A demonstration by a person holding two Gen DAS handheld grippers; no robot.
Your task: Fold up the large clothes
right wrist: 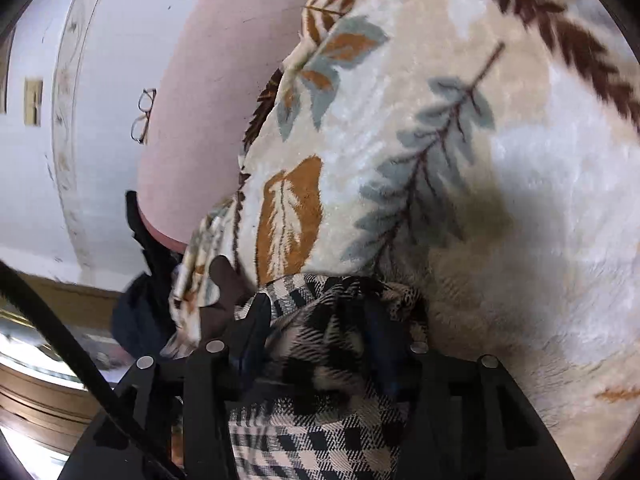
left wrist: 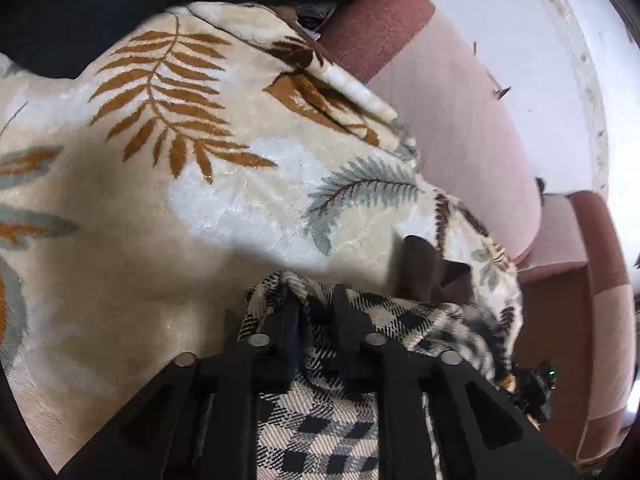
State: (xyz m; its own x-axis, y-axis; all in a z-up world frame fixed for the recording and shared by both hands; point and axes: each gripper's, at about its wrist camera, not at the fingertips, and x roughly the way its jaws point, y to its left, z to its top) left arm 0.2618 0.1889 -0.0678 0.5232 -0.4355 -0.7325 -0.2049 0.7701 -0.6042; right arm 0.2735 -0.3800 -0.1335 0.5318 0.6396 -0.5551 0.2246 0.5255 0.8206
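A black, white and beige plaid garment [left wrist: 320,420] lies over a cream blanket with leaf prints [left wrist: 180,200]. My left gripper [left wrist: 316,304] is shut on a bunched edge of the plaid garment, low over the blanket. In the right wrist view my right gripper [right wrist: 320,312] is shut on another bunch of the same plaid garment [right wrist: 316,432], which also rests on the leaf blanket [right wrist: 500,200]. A dark brown cloth piece [left wrist: 432,268] sticks out beyond the plaid edge; it also shows in the right wrist view [right wrist: 226,280].
The blanket covers a pink sofa [left wrist: 460,128] with darker red arms [left wrist: 600,248]. A black cloth [left wrist: 120,4] lies at the far end. Eyeglasses [right wrist: 143,116] rest on the sofa back [right wrist: 208,92]. Dark clothing [right wrist: 140,308] hangs at the sofa edge. A white wall [right wrist: 32,184] stands behind.
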